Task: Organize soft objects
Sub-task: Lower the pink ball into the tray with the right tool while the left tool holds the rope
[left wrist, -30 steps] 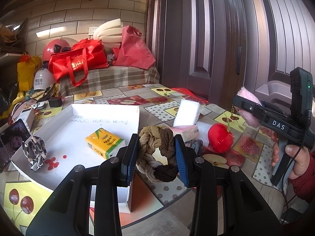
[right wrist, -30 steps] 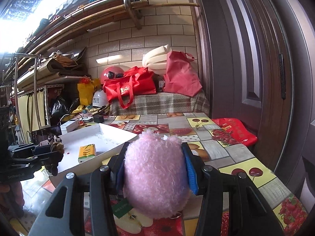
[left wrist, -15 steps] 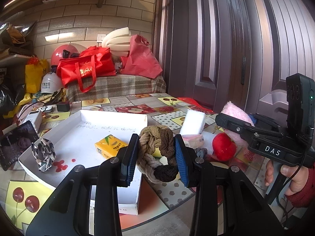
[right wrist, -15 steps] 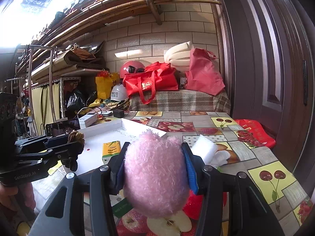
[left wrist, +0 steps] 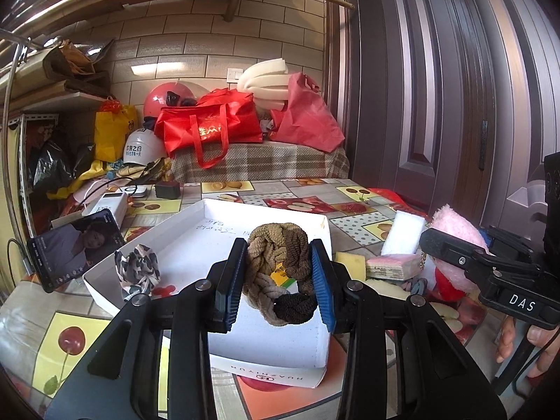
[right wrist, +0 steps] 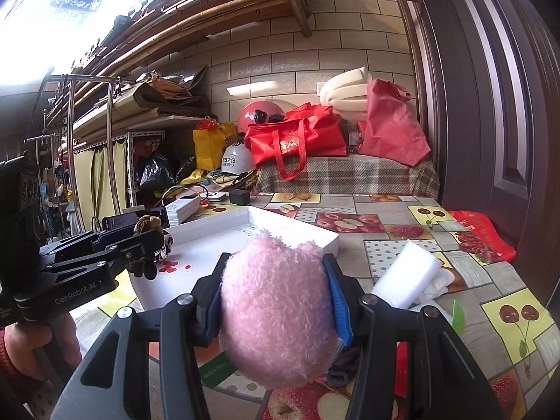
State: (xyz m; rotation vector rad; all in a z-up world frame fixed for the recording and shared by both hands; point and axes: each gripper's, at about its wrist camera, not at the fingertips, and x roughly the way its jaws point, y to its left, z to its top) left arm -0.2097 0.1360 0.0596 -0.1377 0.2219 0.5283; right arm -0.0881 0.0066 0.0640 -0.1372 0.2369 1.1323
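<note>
My left gripper (left wrist: 278,280) is shut on a braided brown and tan hair scrunchie (left wrist: 280,273), held above the near end of the white shallow box (left wrist: 269,364). A black-and-white patterned scrunchie (left wrist: 137,271) lies inside the box at its left wall. My right gripper (right wrist: 276,297) is shut on a fluffy pink plush (right wrist: 276,308), held above the table just right of the box (right wrist: 297,225). From the left wrist view that plush (left wrist: 455,231) and the right gripper (left wrist: 465,255) sit at the right. The left gripper (right wrist: 140,245) shows at the left in the right wrist view.
A white sponge block (left wrist: 402,232), a pink-and-white layered sponge (left wrist: 392,266) and a red plush (left wrist: 444,288) lie on the fruit-patterned tablecloth right of the box. A phone (left wrist: 75,245) leans at the left. Red bags (left wrist: 210,129) and helmets sit on a bench behind.
Both grippers have swung left with their loads. The brown scrunchie now hangs over the box, hiding the yellow packet, and the pink plush has come closer to the box.
</note>
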